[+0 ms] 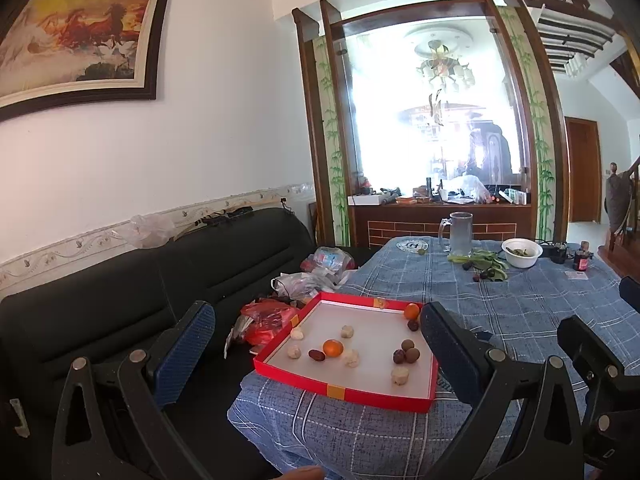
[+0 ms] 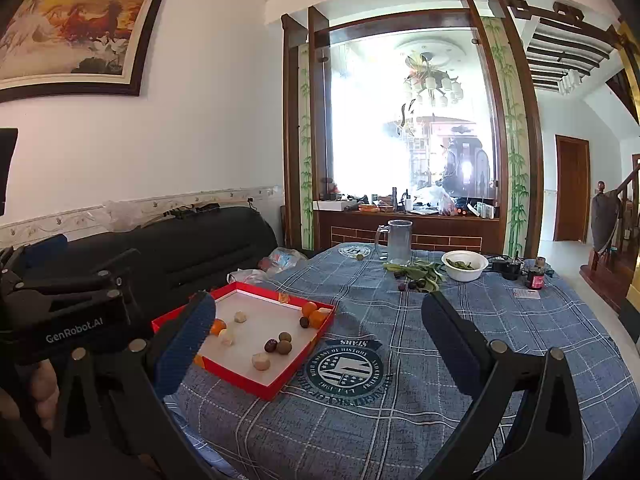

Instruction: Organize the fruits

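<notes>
A shallow red tray (image 1: 340, 393) with a white floor lies at the near left corner of the table. It holds two oranges (image 1: 333, 348), dark red dates (image 1: 316, 355), brown longans (image 1: 409, 350) and several pale peeled pieces (image 1: 400, 376). My left gripper (image 1: 316, 312) hovers before the tray, open and empty. My right gripper (image 2: 318, 304) is open too, with nothing between its fingers. It is to the right of the tray (image 2: 248, 382), over the cloth. More dark fruits (image 2: 416, 283) lie among green leaves further back.
The table wears a blue plaid cloth (image 2: 400, 420). At its far end stand a glass mug (image 2: 398, 242), a white bowl (image 2: 464, 265) and a small dark bottle (image 2: 535, 276). A black sofa (image 1: 120, 288) and plastic bags (image 1: 312, 276) lie left of the table.
</notes>
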Demonstrator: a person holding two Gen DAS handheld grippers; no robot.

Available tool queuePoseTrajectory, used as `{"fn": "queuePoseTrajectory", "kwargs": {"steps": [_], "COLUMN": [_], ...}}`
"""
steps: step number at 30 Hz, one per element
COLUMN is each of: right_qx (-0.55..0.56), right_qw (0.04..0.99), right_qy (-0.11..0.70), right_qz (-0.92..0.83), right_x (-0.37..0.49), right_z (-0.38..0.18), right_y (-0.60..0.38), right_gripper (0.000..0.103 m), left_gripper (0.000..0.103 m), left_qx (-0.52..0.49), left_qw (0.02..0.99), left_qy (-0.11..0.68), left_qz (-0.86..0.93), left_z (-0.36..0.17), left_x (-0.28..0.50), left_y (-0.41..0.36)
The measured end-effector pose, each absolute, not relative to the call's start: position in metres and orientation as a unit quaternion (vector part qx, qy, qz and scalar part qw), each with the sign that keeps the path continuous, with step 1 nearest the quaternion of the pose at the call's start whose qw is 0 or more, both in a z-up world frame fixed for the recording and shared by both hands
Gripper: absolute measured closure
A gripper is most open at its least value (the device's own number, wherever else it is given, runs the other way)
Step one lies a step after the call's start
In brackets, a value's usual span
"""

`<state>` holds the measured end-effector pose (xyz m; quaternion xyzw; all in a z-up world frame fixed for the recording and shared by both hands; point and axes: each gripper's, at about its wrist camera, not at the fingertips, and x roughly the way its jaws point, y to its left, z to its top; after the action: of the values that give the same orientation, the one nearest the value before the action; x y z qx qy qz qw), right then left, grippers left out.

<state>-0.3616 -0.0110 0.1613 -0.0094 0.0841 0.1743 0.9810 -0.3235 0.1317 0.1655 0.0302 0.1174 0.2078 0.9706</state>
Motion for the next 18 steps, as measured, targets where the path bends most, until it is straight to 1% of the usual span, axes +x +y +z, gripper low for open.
{"fn": "queuePoseTrajectory", "kwargs": {"steps": [18], "right_qx": [-0.017], "right_qw": [0.979], "right_qy": [0.091], "right_qz": [0.179], "right_x": [-0.3628], "right_z": [0.1555], "right_y": [-0.0048], "right_gripper": [0.000], "left_gripper": [0.000], "left_qx": [0.026], "left_qw": [0.969], "left_qy": [0.121], "left_qz": [0.213], "left_z": [0.1641], "left_x": [-0.3238], "left_y": [0.1339]}}
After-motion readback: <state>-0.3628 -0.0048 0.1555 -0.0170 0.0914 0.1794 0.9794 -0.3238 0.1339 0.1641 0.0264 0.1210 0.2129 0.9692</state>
